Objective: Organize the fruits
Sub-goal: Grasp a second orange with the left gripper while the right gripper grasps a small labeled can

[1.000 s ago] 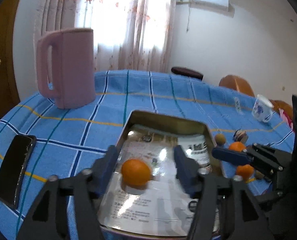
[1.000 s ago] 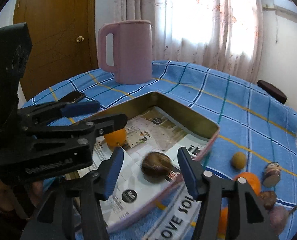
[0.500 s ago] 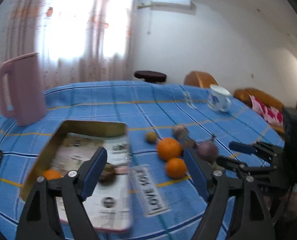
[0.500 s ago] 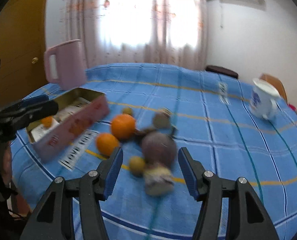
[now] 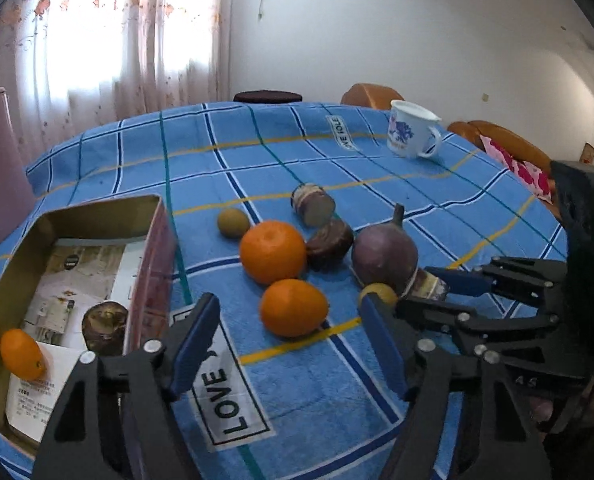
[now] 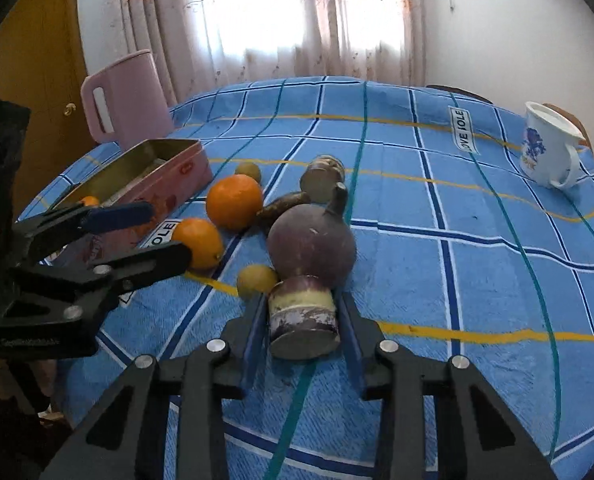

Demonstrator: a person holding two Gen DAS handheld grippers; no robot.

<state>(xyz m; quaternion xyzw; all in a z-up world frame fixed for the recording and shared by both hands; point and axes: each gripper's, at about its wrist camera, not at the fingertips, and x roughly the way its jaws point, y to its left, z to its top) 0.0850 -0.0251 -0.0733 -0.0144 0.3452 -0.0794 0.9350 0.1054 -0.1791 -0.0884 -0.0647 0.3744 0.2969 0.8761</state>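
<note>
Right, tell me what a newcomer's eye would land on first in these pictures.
The cluster of fruit mid-table on the blue checked cloth: a big orange, a smaller orange nearer the tin, and a round purple fruit. The right gripper has its fingers either side of a cut purple piece. To the left, the open tin already holds an orange.

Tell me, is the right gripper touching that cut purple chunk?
Touching: the right wrist view shows the right gripper with both fingers pressed against the cut purple chunk.

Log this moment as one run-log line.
left gripper: open, over orange | right gripper: shut on cut chunk | tin: holds small orange, brown fruit
</note>
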